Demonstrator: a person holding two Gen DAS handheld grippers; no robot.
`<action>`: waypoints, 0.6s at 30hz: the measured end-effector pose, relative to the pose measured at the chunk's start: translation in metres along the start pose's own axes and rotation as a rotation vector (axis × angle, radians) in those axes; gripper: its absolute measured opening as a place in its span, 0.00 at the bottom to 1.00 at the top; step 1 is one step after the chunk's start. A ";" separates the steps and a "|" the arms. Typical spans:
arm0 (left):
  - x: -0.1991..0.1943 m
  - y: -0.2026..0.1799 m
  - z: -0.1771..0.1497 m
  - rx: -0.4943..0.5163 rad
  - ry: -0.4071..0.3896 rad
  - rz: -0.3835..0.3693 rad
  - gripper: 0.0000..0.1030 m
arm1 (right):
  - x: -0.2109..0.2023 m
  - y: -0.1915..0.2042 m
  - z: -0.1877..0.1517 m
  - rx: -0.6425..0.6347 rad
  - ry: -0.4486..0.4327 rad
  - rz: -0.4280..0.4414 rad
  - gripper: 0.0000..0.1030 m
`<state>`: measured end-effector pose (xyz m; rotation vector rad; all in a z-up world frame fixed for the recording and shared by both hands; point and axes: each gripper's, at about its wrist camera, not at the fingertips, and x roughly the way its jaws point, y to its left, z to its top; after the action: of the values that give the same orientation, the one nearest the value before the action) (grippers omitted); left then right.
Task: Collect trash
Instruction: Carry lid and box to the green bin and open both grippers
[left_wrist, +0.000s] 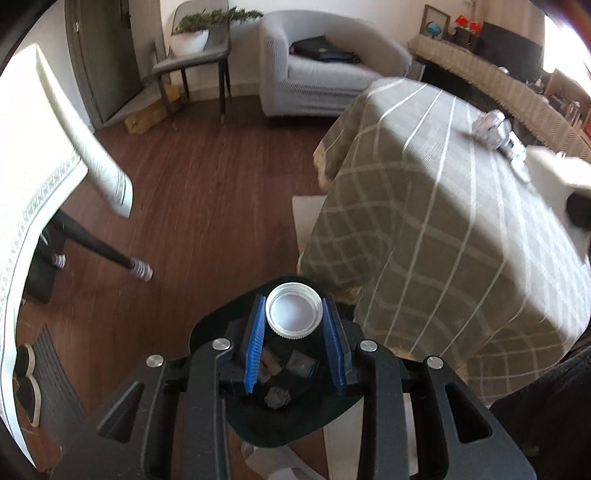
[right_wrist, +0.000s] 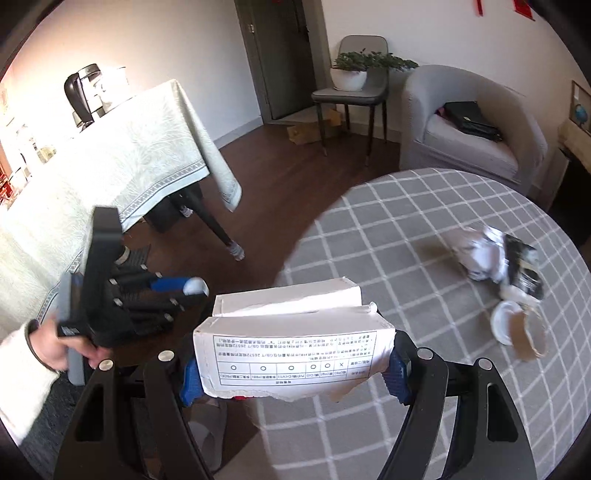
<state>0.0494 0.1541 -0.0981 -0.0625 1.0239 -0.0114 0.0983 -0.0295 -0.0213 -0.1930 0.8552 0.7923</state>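
- Your left gripper (left_wrist: 294, 316) has its jaws pinching a round white plastic screw cap (left_wrist: 294, 311) — open side up, over a black bin (left_wrist: 295, 424) holding crumpled scraps.
- Your right gripper (right_wrist: 295, 363) has its jaws clamped on a torn white cardboard box (right_wrist: 291, 332) with a printed table, held above the edge of the round surface under a grey checked cloth (right_wrist: 406, 229).
- Crumpled white paper (right_wrist: 480, 254) and a flattened paper cup (right_wrist: 521, 328) lie on that cloth — well apart from the box.
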 end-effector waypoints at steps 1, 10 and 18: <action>0.003 0.002 -0.003 -0.004 0.012 0.001 0.32 | 0.003 0.007 0.001 -0.010 0.001 0.004 0.74; 0.028 0.024 -0.032 -0.010 0.117 0.032 0.32 | 0.026 0.046 0.010 -0.058 0.017 0.046 0.74; 0.019 0.054 -0.041 -0.058 0.096 0.024 0.50 | 0.058 0.078 0.014 -0.106 0.059 0.059 0.74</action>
<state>0.0232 0.2049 -0.1387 -0.1030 1.1211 0.0377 0.0761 0.0635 -0.0430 -0.2871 0.8788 0.8913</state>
